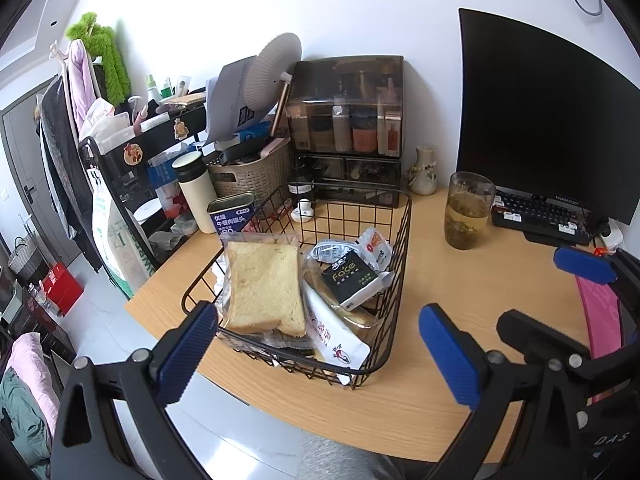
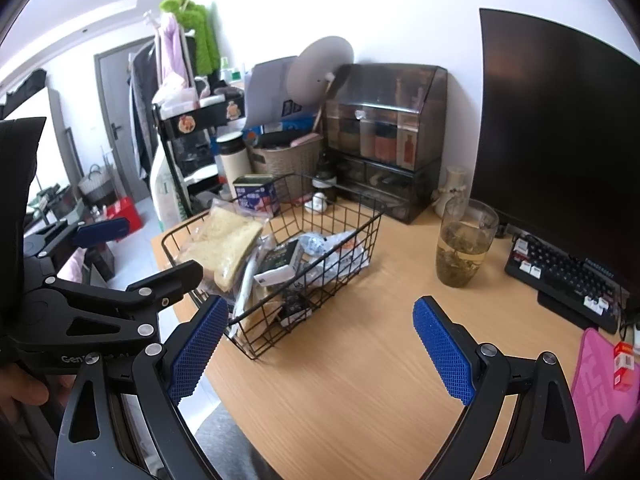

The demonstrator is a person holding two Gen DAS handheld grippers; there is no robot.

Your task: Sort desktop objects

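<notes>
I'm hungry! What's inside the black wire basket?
The wire basket holds bagged bread, a dark "Face" packet and white snack wrappers. Whatever lies underneath is hidden.

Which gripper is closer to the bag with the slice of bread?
Left. The left gripper is right at the wire basket, open, just before the bread bag. The right gripper is open over bare desk, off to the basket's right.

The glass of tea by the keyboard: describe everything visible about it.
The glass of tea is a tall, clear, lidless tumbler standing upright on the wooden desk. It is about half full of yellowish liquid, with green leaves mostly settled low. It stands between the wire basket and the keyboard, touching neither.
</notes>
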